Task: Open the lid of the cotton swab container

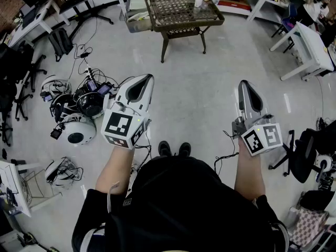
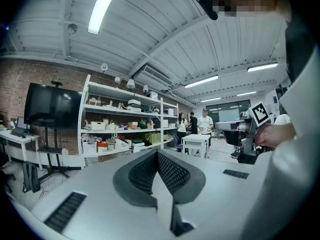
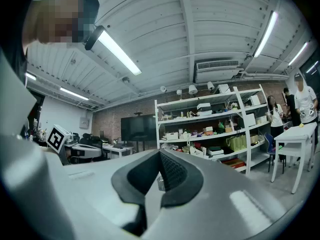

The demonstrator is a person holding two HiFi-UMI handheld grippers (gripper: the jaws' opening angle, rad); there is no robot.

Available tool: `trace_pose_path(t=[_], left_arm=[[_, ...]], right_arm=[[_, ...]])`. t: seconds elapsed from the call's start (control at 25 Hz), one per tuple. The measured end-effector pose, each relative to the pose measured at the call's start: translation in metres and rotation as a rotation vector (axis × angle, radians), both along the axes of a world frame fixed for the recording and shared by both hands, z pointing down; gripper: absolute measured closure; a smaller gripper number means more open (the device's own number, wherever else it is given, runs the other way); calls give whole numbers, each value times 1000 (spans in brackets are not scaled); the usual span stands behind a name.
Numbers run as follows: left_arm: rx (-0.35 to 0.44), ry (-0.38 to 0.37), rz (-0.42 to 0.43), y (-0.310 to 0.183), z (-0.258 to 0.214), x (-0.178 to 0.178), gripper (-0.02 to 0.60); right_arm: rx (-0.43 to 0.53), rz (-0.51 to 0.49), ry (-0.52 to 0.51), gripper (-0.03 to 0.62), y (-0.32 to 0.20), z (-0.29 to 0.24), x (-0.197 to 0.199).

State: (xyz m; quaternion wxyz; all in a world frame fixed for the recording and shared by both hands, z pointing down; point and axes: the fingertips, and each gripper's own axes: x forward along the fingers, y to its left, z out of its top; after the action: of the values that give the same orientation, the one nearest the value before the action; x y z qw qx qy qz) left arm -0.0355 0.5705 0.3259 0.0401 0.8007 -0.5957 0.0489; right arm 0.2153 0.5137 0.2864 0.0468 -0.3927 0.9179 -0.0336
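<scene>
A dark wicker table [image 1: 181, 23] stands ahead; gear [image 1: 79, 106] clutters the floor [image 1: 194, 88] leftward.

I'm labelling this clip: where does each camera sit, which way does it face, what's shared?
Head view: on the person's head, steeply down at the floor; shows both forearms, left gripper, right gripper.
Left gripper view: on that gripper, along its shut fingers toward shelves.
Right gripper view: likewise, along its own shut fingers.
Both share the shelves.

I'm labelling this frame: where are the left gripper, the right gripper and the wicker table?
left gripper [image 1: 148, 79]: head view, tips of its shut fingers.
right gripper [image 1: 244, 84]: head view, tips of its shut fingers.
wicker table [image 1: 181, 25]: head view, its front rim.
</scene>
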Motion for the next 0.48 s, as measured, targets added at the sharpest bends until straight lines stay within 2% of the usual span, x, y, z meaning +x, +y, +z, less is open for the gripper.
trace_pose_path(t=[0.48], left_arm=[[-20, -13, 3, -10, 3, 28, 584]], right_arm=[[-25, -23, -20, 588, -10, 8, 21]])
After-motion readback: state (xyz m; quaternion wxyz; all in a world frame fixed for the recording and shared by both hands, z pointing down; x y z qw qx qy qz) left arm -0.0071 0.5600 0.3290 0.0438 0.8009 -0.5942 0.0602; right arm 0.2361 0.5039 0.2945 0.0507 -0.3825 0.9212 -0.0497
